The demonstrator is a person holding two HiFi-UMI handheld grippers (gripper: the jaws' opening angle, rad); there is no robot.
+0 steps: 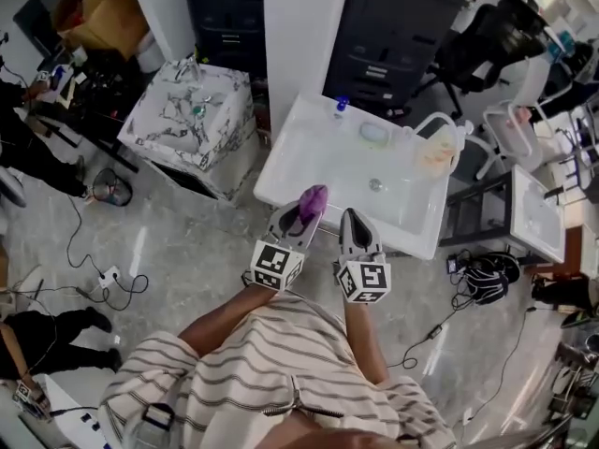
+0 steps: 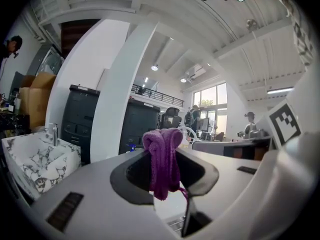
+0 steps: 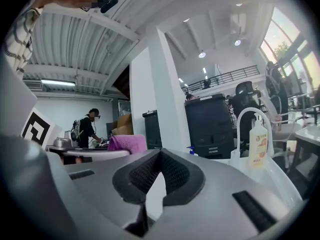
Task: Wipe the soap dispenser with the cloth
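Observation:
My left gripper (image 1: pixel 309 206) is shut on a bunched purple cloth (image 1: pixel 313 198), held over the front edge of the white sink (image 1: pixel 309 157). In the left gripper view the cloth (image 2: pixel 163 154) hangs folded between the jaws of that gripper (image 2: pixel 163 176). My right gripper (image 1: pixel 354 221) is beside it, shut with nothing in it. The soap dispenser (image 1: pixel 436 151), a pale bottle with an orange label, stands at the sink's far right under an arched white faucet. In the right gripper view the soap dispenser (image 3: pixel 258 143) is well ahead and to the right of the gripper (image 3: pixel 159 179), and the cloth (image 3: pixel 127 143) shows to the left.
A small blue-capped bottle (image 1: pixel 341 106) and an oval pale item (image 1: pixel 373 134) sit at the sink's back. A marble-patterned sink (image 1: pixel 192 110) stands to the left, a white pillar (image 1: pixel 304 26) and a black cabinet (image 1: pixel 393 26) behind. Cables (image 1: pixel 103 283) lie on the floor.

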